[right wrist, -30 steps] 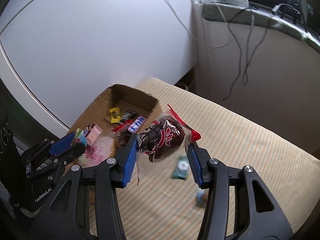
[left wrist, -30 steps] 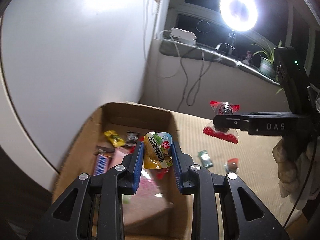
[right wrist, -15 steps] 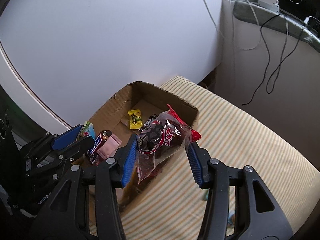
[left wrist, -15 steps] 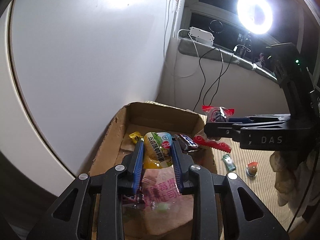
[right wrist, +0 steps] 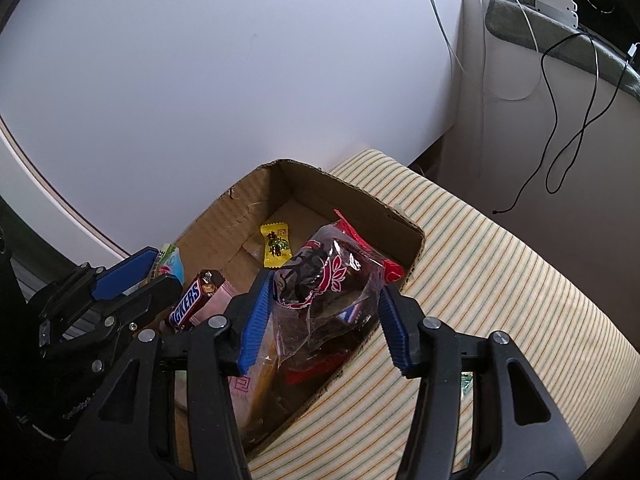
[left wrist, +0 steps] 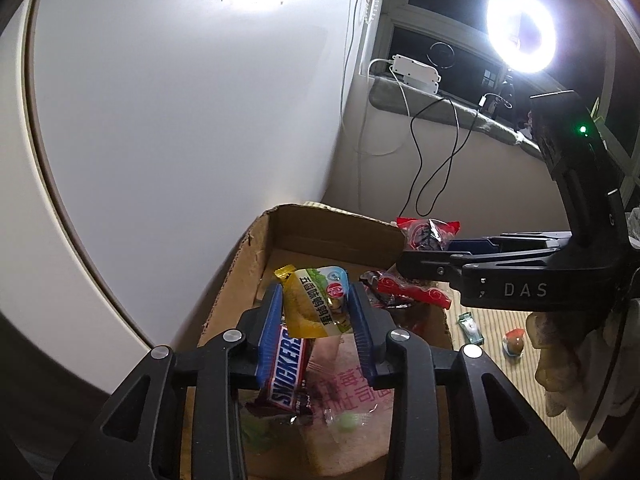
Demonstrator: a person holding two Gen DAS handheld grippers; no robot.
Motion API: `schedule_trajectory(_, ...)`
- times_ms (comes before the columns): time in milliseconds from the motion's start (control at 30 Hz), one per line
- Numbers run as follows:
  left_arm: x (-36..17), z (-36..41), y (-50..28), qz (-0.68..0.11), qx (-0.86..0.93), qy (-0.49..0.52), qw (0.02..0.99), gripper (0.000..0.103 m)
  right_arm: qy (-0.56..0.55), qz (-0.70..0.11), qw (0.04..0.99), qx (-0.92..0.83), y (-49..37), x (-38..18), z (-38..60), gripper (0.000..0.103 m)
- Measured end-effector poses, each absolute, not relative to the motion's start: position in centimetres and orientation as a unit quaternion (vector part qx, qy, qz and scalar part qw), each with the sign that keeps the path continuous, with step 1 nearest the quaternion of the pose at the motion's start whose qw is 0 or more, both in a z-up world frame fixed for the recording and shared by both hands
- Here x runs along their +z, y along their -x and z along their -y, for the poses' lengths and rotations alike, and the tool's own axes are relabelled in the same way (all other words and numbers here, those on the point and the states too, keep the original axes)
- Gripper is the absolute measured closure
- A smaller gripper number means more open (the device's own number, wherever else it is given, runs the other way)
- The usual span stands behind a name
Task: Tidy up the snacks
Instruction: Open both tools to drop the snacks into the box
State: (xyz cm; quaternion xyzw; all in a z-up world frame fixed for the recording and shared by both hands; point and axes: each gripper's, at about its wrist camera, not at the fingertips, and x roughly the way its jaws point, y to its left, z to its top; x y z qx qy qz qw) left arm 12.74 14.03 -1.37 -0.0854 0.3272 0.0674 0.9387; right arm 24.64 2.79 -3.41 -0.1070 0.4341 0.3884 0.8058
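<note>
Both grippers hang above the open cardboard box (right wrist: 344, 196), tilted down into it. The left gripper (left wrist: 316, 312) sits over the box's middle with its jaws opening; a yellow-green snack pouch (left wrist: 316, 304) is between the blue pads, and the right pad looks clear of it. The right gripper (right wrist: 320, 312) reaches in over the box's near right wall, its jaws also opening, with a clear bag of dark snacks (right wrist: 324, 292) between them, touching the left pad and apart from the right one.
</note>
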Motion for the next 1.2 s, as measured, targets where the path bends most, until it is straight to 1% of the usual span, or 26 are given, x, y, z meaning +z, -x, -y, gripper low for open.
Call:
schedule_trajectory(33, -1.3, -14.1, -12.7, -0.327, 0.069, 0.086, 0.939, 0.068, 0.108, -0.434, 0.805, 0.39, -24.7, -3.4, -2.9, 0.044)
schedule_trajectory(100, -1.3, -14.2, -12.6, -0.326, 0.071, 0.086, 0.939, 0.067, 0.111, -0.429, 0.807, 0.39, -24.5, -3.4, -3.1, 0.037)
schedule_trajectory(167, -1.2, -14.3, -12.6, -0.325, 0.072, 0.087, 0.939, 0.066, 0.114, -0.424, 0.809, 0.39, -24.4, -3.2, -3.1, 0.033)
schedule_trajectory(333, -1.0, -14.1, -12.1, -0.322, 0.074, 0.084, 0.94, 0.066, 0.118, -0.416, 0.815, 0.386, -24.1, -2.7, -2.9, 0.027)
schedule_trajectory(400, -0.9, -14.0, -12.0, -0.321, 0.074, 0.083, 0.941, 0.064, 0.119, -0.413, 0.817, 0.383, -24.0, -2.6, -2.7, 0.023)
schedule_trajectory(467, -0.7, -13.9, -11.7, -0.319, 0.073, 0.082, 0.941, 0.058, 0.117, -0.41, 0.819, 0.383, -23.9, -2.3, -2.5, 0.022)
schedule_trajectory(533, -0.6, -13.7, -11.6, -0.317, 0.073, 0.081, 0.942, 0.058, 0.115, -0.406, 0.822, 0.382, -23.7, -1.9, -2.1, 0.021)
schedule_trajectory(600, -0.3, -13.4, -11.3, -0.314, 0.072, 0.078, 0.944, 0.055, 0.114, -0.402, 0.825, 0.381, -23.5, -1.6, -1.7, 0.015)
schedule_trajectory(633, -0.1, -13.3, -11.1, -0.312, 0.072, 0.076, 0.944, 0.051, 0.114, -0.399, 0.827, 0.38, -23.4, -1.4, -1.4, 0.014)
schedule_trajectory(667, 0.0, -13.1, -11.0, -0.31, 0.072, 0.075, 0.945, 0.051, 0.113, -0.394, 0.831, 0.377, -23.2, -1.1, -1.1, 0.013)
schedule_trajectory(767, 0.3, -12.6, -10.7, -0.307, 0.071, 0.072, 0.946, 0.05, 0.111, -0.387, 0.835, 0.375, -23.0, -0.4, -0.2, 0.013)
schedule_trajectory(867, 0.6, -12.0, -10.4, -0.305, 0.068, 0.069, 0.947, 0.05, 0.111, -0.378, 0.841, 0.371, -22.6, 0.3, 1.1, 0.007)
schedule_trajectory(1200, 0.8, -8.9, -9.9, -0.3, 0.04, 0.068, 0.951, 0.05, 0.107, -0.359, 0.856, 0.356, -21.7, 1.2, 6.7, 0.006)
